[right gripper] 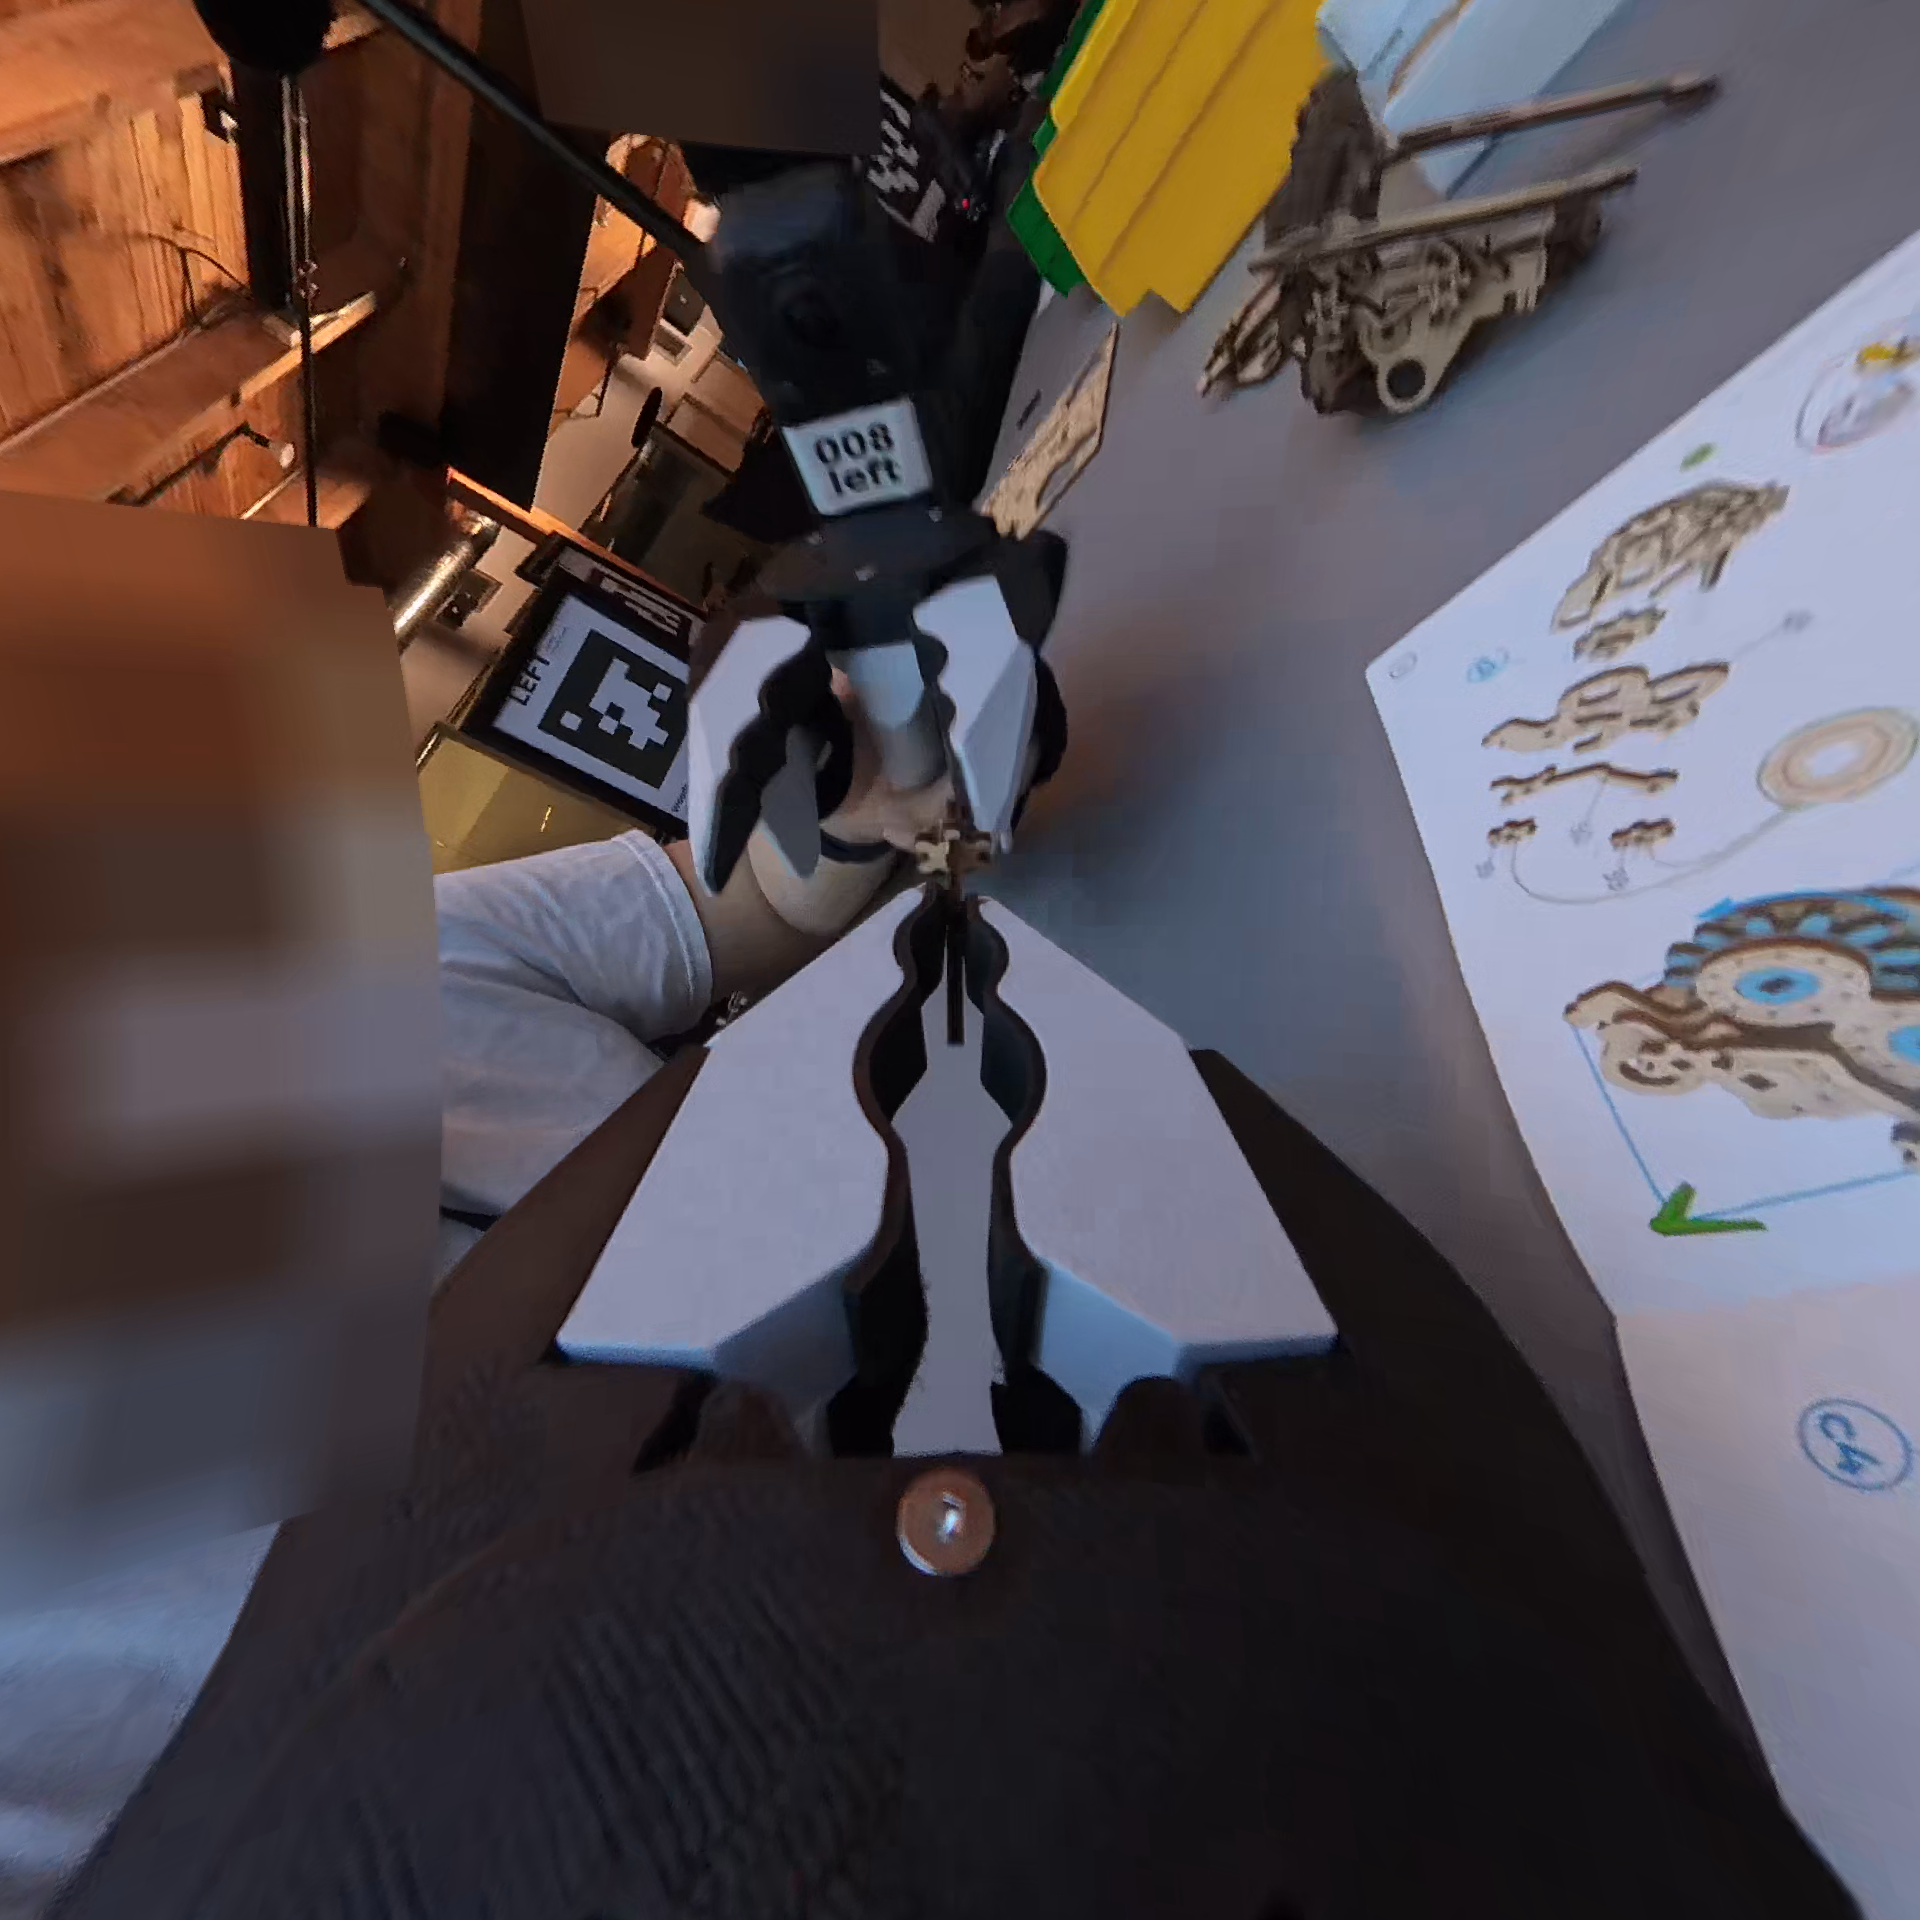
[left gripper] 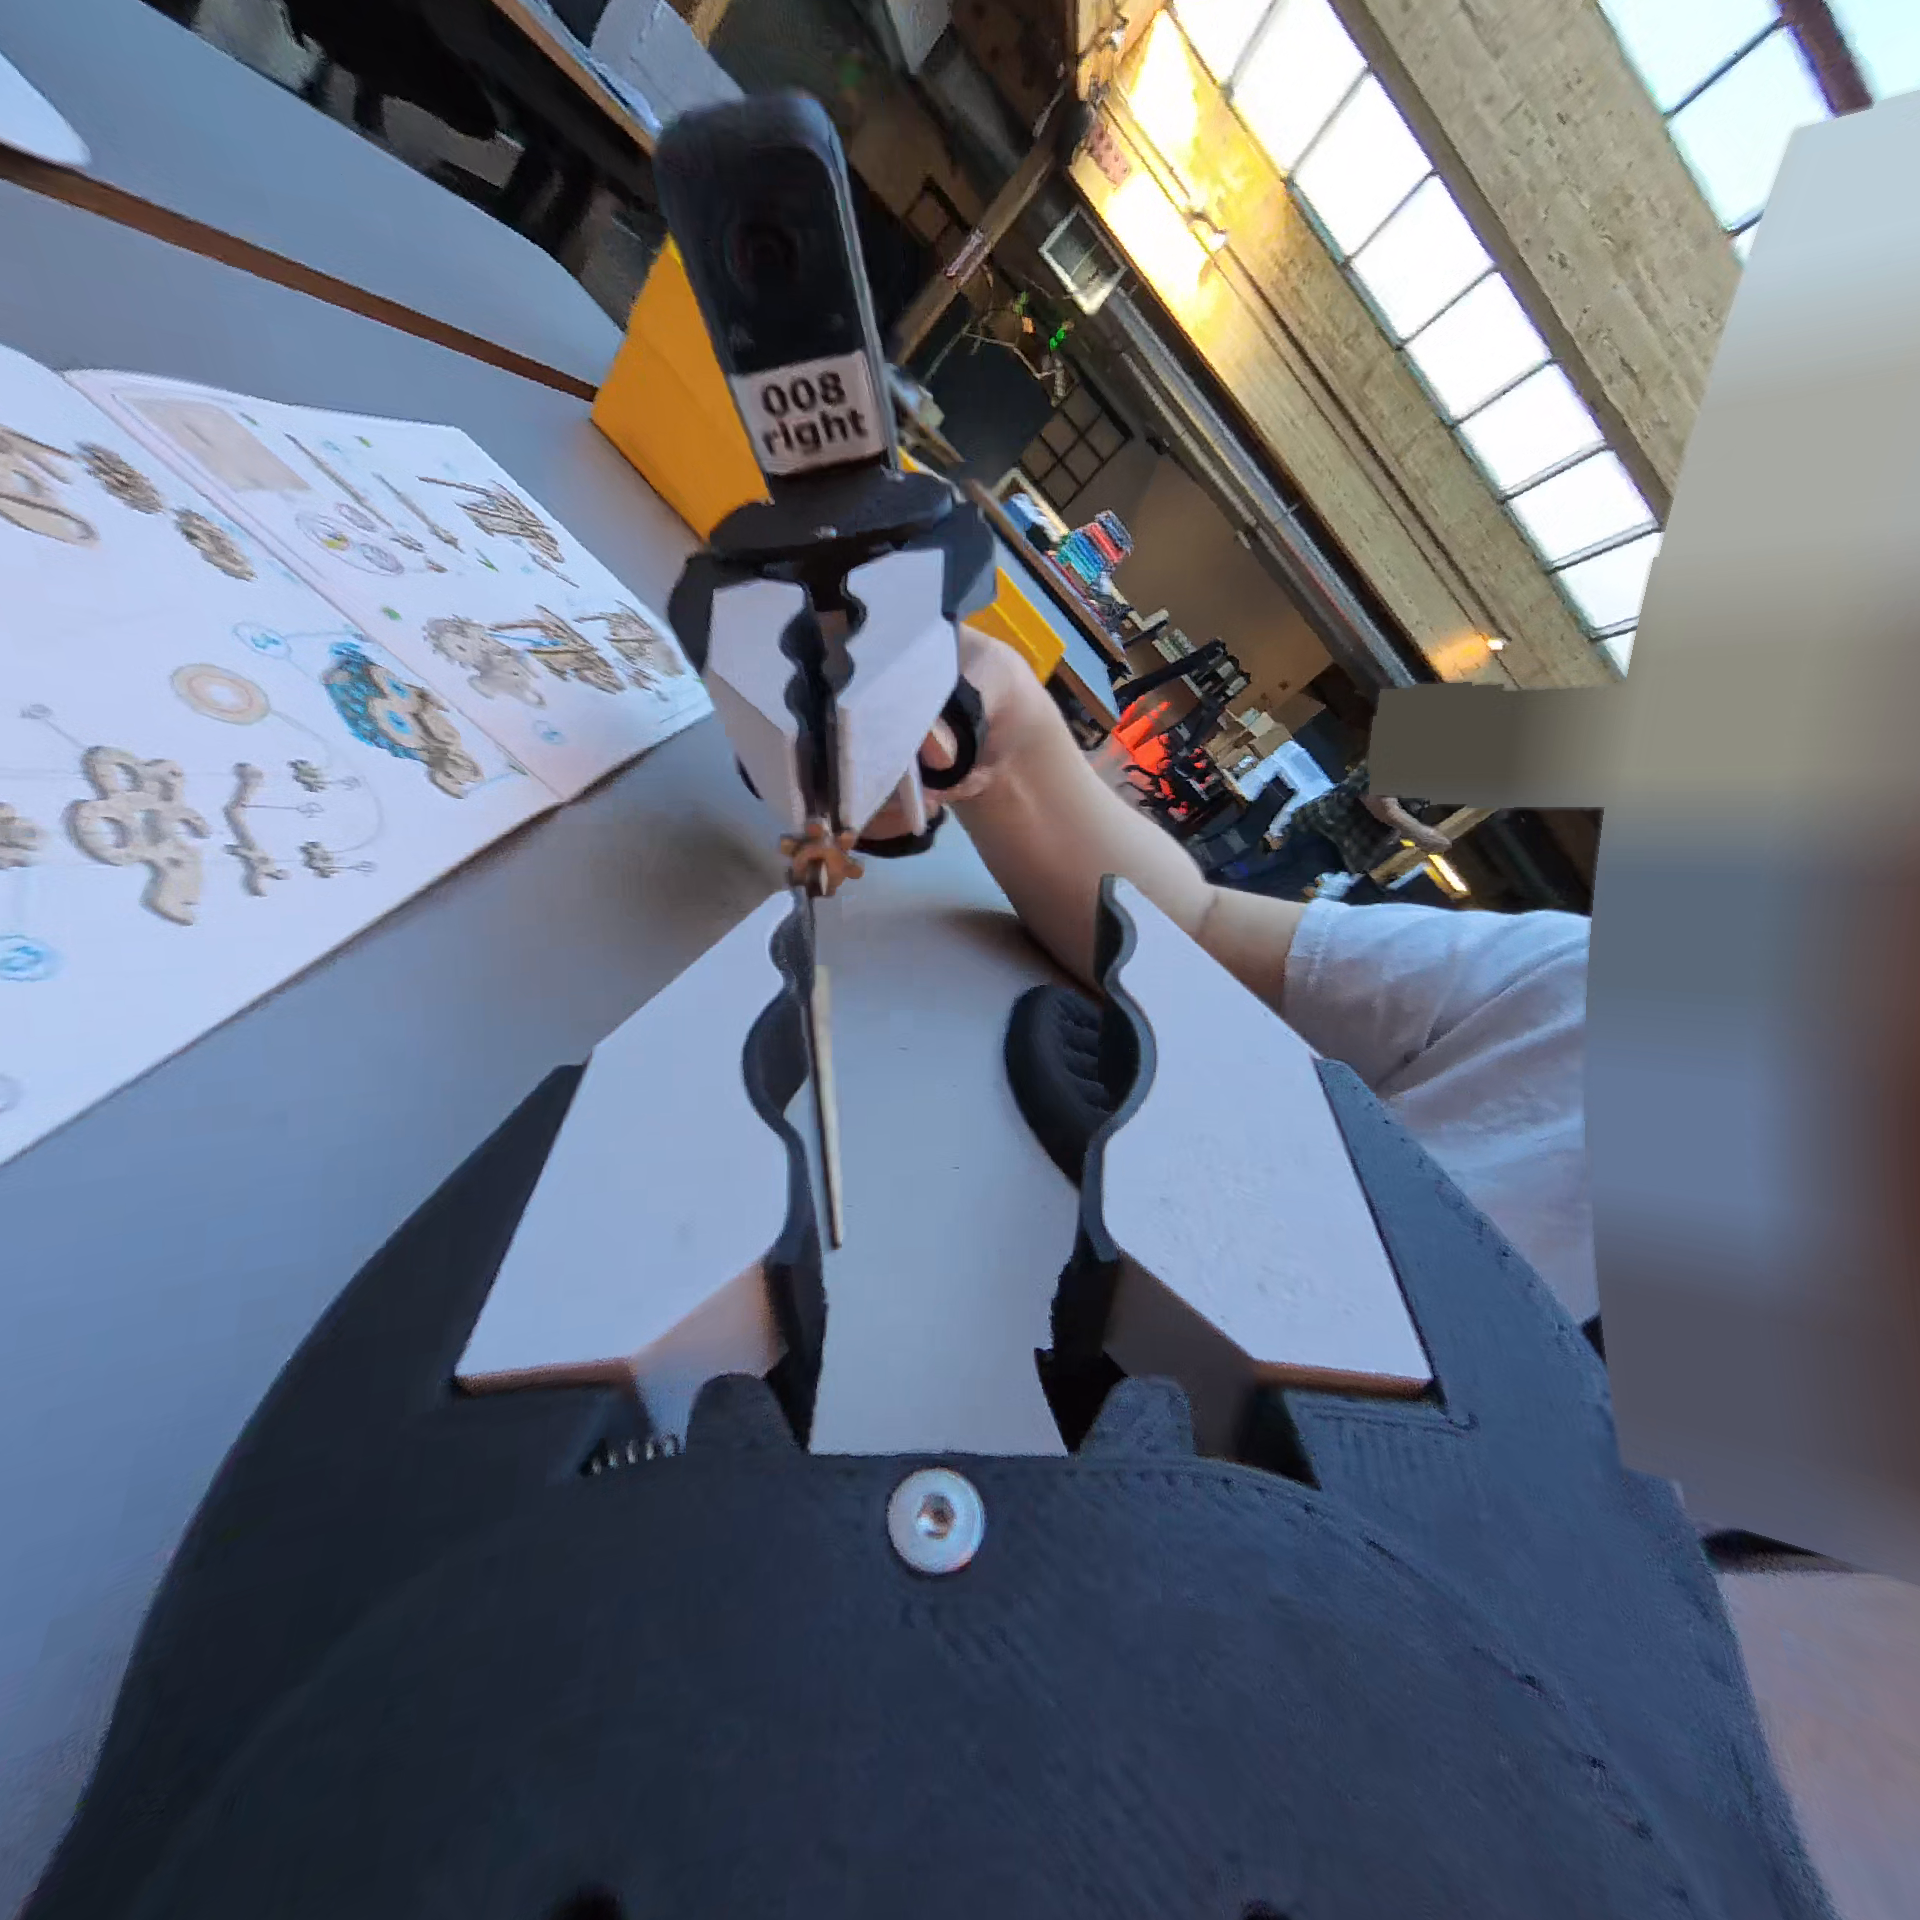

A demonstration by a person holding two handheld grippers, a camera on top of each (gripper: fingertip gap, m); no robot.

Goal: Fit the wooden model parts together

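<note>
Pinching a thin wooden rod (right gripper: 954,977) tipped by a tiny gear (right gripper: 948,854), right hand-held gripper (right gripper: 951,925); left (left gripper: 951,914) spread.

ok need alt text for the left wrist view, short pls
The left tongs stand open around a thin wooden stick whose far end carries a small wooden gear, pinched by the shut right tongs facing them. Below lies an open instruction booklet on a grey table.
</note>
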